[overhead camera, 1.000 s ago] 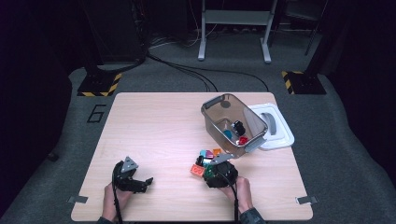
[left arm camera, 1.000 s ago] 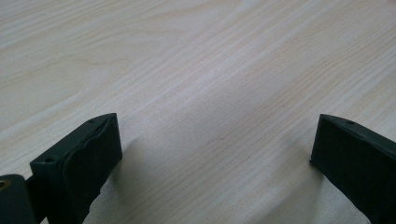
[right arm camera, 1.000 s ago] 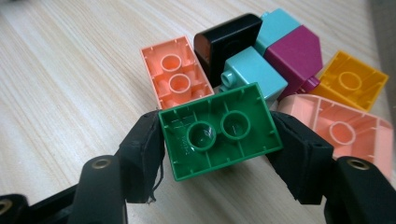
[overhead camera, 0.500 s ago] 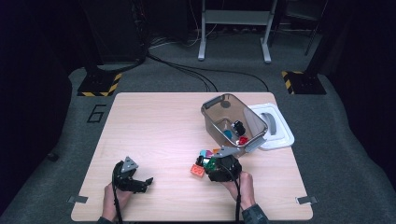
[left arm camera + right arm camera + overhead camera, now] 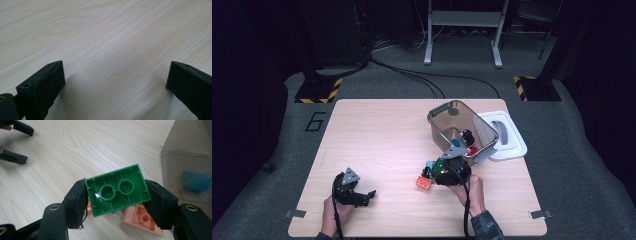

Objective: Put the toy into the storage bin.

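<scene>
Green brick [image 5: 117,190], hollow side toward my camera, is pinched by its short ends in my right gripper [image 5: 117,195], and since a second ago it has come up off the table [image 5: 377,130], clear of the orange brick [image 5: 142,218] left lying below. That makes the pick done, I judge, and the carry to the clear bin [image 5: 462,125] comes next. Its near wall stands just ahead, so I need height to clear the rim. My left gripper [image 5: 115,82] rests wide apart with nothing in it, well off to the side
</scene>
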Motion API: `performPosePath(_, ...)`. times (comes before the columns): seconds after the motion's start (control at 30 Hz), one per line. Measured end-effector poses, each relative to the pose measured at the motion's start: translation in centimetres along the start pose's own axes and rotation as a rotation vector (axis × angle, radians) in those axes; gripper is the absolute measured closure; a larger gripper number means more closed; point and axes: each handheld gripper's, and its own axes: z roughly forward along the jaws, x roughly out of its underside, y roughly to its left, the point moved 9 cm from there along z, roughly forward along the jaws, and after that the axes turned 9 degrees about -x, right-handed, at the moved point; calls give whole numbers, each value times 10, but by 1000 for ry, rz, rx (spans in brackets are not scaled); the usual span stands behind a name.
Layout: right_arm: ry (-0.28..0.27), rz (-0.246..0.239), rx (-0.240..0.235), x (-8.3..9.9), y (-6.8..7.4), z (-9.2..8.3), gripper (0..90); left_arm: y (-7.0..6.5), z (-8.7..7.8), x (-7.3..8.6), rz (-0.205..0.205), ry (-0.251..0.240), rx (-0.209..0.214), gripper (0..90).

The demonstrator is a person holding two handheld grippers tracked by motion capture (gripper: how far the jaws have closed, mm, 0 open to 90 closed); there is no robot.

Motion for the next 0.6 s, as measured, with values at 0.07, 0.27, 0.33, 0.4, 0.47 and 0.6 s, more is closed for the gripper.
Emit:
performPosePath(0.07, 0, -6, 3, -4, -1, -2, 378, 0, 0, 0, 0, 0, 0, 15)
performPosePath(0.27, -26, -15, 8, -23, -5, -11, 378, 0, 0, 0, 0, 0, 0, 15)
performPosePath(0.33, -35, -14, 10, -28, -6, -14, 378, 0, 0, 0, 1, 0, 0, 15)
performPosePath(0.4, -40, -19, 10, -33, -7, -17, 378, 0, 0, 0, 0, 0, 0, 15)
performPosePath(0.47, -48, -21, 13, -38, -9, -20, 379, 0, 0, 0, 1, 0, 0, 15)
performPosePath(0.6, -67, -13, 17, -47, -14, -25, 379, 0, 0, 0, 1, 0, 0, 15)
